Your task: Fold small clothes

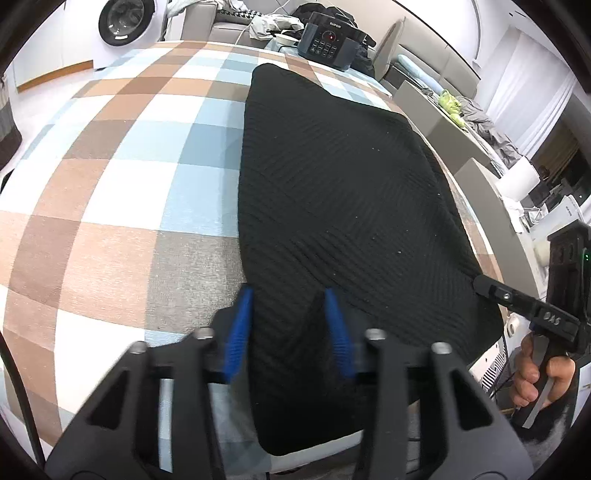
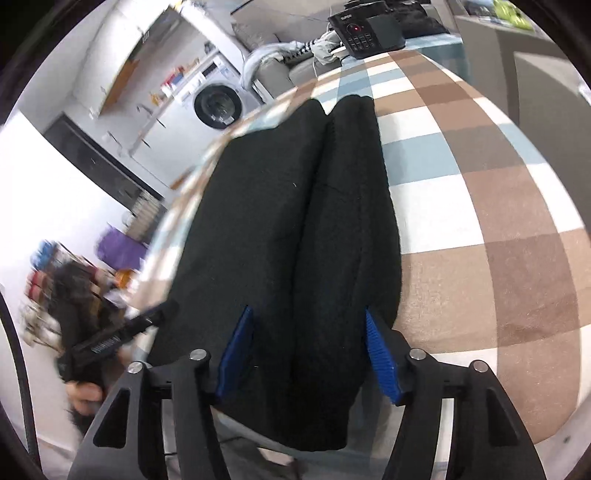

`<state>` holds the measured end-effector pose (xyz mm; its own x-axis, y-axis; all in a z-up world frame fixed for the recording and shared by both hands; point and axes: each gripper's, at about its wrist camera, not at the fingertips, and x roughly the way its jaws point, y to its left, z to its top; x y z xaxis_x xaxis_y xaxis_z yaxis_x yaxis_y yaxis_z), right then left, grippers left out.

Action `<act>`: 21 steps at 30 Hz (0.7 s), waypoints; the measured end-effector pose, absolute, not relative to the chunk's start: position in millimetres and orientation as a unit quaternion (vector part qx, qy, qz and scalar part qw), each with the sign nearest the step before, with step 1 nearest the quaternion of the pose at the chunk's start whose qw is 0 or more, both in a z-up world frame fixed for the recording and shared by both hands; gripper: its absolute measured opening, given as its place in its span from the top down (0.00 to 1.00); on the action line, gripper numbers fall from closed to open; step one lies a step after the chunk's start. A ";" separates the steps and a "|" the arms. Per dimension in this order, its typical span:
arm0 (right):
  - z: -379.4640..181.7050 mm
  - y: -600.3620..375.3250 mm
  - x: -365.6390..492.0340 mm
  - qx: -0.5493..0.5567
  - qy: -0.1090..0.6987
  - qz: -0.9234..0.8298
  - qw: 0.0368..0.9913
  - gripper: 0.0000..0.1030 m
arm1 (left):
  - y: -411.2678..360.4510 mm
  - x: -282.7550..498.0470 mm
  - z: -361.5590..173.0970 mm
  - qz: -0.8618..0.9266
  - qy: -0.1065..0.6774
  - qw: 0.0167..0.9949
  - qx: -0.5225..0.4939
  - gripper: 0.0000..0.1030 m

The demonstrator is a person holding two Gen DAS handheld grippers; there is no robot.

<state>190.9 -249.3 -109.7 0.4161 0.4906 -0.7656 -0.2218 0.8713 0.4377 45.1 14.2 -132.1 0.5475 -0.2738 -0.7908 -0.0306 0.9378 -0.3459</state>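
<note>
Blue pads of the left gripper (image 1: 288, 328) stand apart astride the black garment's (image 1: 340, 192) near edge on the checked table (image 1: 110, 177); pad contact is unclear. Right gripper (image 2: 310, 350) gapes, straddling its overhanging hem.

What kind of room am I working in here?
Probably a lived-in home laundry or living area: a front-loading washing machine against the wall, a grey sofa piled with clothes, and a checked tablecloth.

Checked tablecloth (image 1: 122, 155) in brown, blue, white; white washing machine (image 1: 123, 22) upper left; dark cooker (image 1: 330, 40) at far table edge; grey sofa (image 1: 221, 22); white curtains (image 1: 532, 66) upper right
</note>
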 end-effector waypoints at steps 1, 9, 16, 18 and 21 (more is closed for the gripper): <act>-109.8 -246.5 189.6 0.125 0.494 0.209 0.835 0.60 | 15.8 44.4 -132.1 -0.073 0.468 0.865 -0.166 0.78; -116.8 -241.9 204.0 0.138 0.492 0.206 0.835 0.78 | 25.5 51.2 -133.8 -0.076 0.459 0.866 -0.186 0.81; -117.5 -222.1 237.6 0.133 0.486 0.206 0.839 0.80 | 35.4 82.1 -130.9 -0.053 0.450 0.874 -0.176 0.82; -117.3 -215.8 248.4 0.132 0.486 0.207 0.839 0.80 | 40.4 95.2 -128.7 -0.047 0.448 0.876 -0.173 0.82; -118.0 -207.1 265.3 0.136 0.485 0.201 0.840 0.80 | 46.4 113.8 -125.7 -0.040 0.444 0.879 -0.168 0.82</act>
<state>265.3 -207.1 -118.0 0.4493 0.4701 -0.7597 -0.2054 0.8820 0.4242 113.8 46.4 -125.7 0.6033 -0.2187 -0.7669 -0.0796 0.9403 -0.3308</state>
